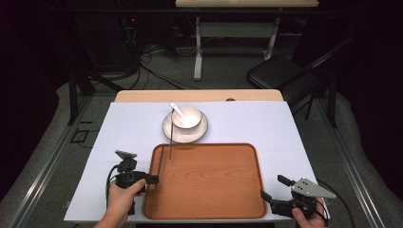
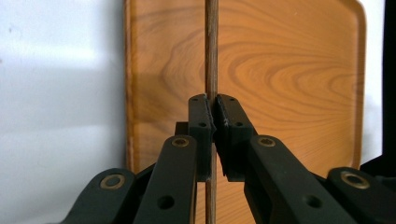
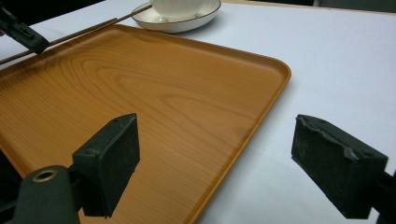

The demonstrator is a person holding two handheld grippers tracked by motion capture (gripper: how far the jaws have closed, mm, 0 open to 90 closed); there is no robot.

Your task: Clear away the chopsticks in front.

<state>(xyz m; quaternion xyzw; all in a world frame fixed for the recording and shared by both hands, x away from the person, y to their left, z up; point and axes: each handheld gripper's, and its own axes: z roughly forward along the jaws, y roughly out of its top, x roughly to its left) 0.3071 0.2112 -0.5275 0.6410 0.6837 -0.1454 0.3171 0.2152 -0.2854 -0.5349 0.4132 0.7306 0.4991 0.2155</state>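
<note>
Chopsticks: thin dark wooden chopsticks (image 1: 163, 164), pinched mid-length by L gripper (image 1: 154, 179), lying along 9 o'clock edge of orange-brown wooden tray (image 1: 209, 190).
L jaws: pressed tight on sticks, prob. to lay them flat in tray.
R gripper (image 1: 273, 189): at tray's 4 o'clock corner, jaws spread, nothing between; likely waiting.
Bowl: white ceramic bowl (image 1: 186, 117) w/ spoon (image 1: 177, 109) on saucer (image 1: 185, 130), 12 o'clock of tray.

Recording lab or test studio, not a home. Evidence: dark curtained surround, loose cables (image 1: 142, 61) across grey carpet, metal framing (image 1: 76, 95), a folding chair (image 1: 278, 71), and a work table (image 1: 199, 95) covered with a white sheet (image 1: 285, 137).
</note>
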